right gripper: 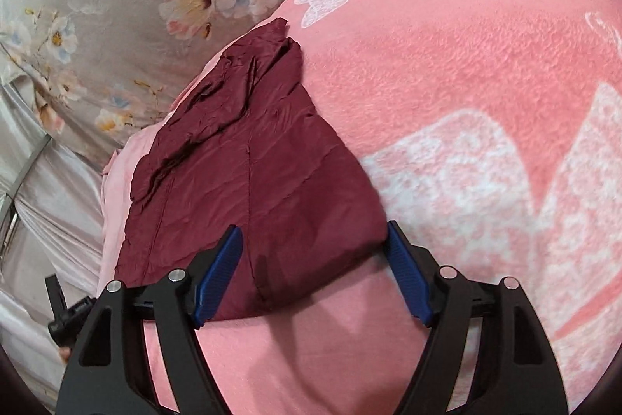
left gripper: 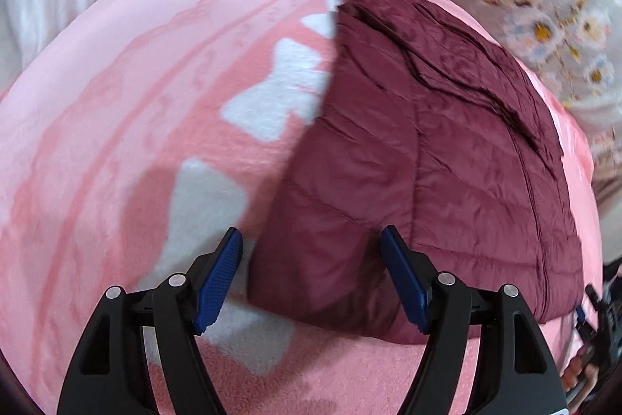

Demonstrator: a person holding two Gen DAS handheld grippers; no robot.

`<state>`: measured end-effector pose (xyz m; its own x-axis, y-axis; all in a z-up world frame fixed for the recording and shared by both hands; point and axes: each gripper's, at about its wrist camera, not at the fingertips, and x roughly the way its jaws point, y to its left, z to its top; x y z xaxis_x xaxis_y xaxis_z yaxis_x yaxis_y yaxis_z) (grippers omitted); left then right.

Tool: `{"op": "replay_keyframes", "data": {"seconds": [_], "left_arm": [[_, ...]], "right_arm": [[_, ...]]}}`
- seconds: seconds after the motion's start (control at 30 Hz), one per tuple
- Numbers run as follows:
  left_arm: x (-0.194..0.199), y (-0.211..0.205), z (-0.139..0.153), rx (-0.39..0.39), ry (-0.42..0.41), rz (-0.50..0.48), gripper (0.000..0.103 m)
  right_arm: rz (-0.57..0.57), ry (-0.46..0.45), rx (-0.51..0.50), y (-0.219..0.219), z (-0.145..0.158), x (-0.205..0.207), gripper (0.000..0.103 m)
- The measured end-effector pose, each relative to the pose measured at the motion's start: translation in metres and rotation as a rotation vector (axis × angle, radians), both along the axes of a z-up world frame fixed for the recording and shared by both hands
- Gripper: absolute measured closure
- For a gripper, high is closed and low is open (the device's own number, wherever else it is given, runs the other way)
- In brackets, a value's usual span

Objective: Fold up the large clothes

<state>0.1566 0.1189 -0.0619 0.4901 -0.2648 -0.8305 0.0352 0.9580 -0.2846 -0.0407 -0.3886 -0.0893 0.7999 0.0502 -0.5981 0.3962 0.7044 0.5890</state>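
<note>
The maroon jacket (left gripper: 420, 158) lay folded lengthwise on the pink blanket (left gripper: 136, 104), just ahead of both pairs of fingers. The left gripper (left gripper: 311, 282) and right gripper (right gripper: 315, 279) hung wide apart, holding nothing, probably poised over its near hem for another fold.

A fluffy pink blanket with white bow patterns (left gripper: 136, 84) covers most of both views. Under it, a grey sheet printed with pink and white flowers (right gripper: 116, 6) fills the upper left of the right wrist view and the upper right of the left wrist view. Shiny pale satin cloth (right gripper: 50, 205) lies at the left edge.
</note>
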Motion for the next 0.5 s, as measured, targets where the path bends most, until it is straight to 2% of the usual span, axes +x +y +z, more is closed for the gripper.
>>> {"op": "replay_keyframes", "data": {"seconds": [0.03,0.13,0.17,0.2,0.27,0.33,0.4,0.5], "left_arm": [[0.000,0.004,-0.001,-0.011,0.001,0.021,0.032],[0.006,0.005,0.002,-0.032,0.024,0.109,0.037],[0.007,0.003,0.003,-0.044,0.027,0.112,0.038],[0.007,0.001,0.003,-0.058,0.030,0.108,0.044],[0.007,-0.005,0.003,-0.055,0.035,0.092,0.056],[0.004,-0.007,0.003,-0.060,0.031,0.068,0.090],[-0.002,-0.004,0.008,-0.092,0.016,0.049,0.099],[-0.016,0.003,0.025,-0.107,-0.015,0.033,0.100]], "right_arm": [[-0.014,-0.011,0.014,-0.001,-0.001,0.002,0.036],[-0.046,-0.031,0.066,-0.005,-0.005,0.005,0.051],[-0.045,-0.042,0.094,-0.006,-0.006,0.007,0.068],[-0.042,-0.039,0.111,-0.006,-0.007,0.008,0.085],[-0.049,-0.048,0.106,-0.001,-0.003,0.006,0.092],[-0.038,-0.055,0.062,0.007,0.006,0.001,0.097],[-0.029,-0.053,0.008,0.016,0.017,-0.004,0.099],[-0.005,-0.062,-0.078,0.036,0.039,-0.023,0.100]]}}
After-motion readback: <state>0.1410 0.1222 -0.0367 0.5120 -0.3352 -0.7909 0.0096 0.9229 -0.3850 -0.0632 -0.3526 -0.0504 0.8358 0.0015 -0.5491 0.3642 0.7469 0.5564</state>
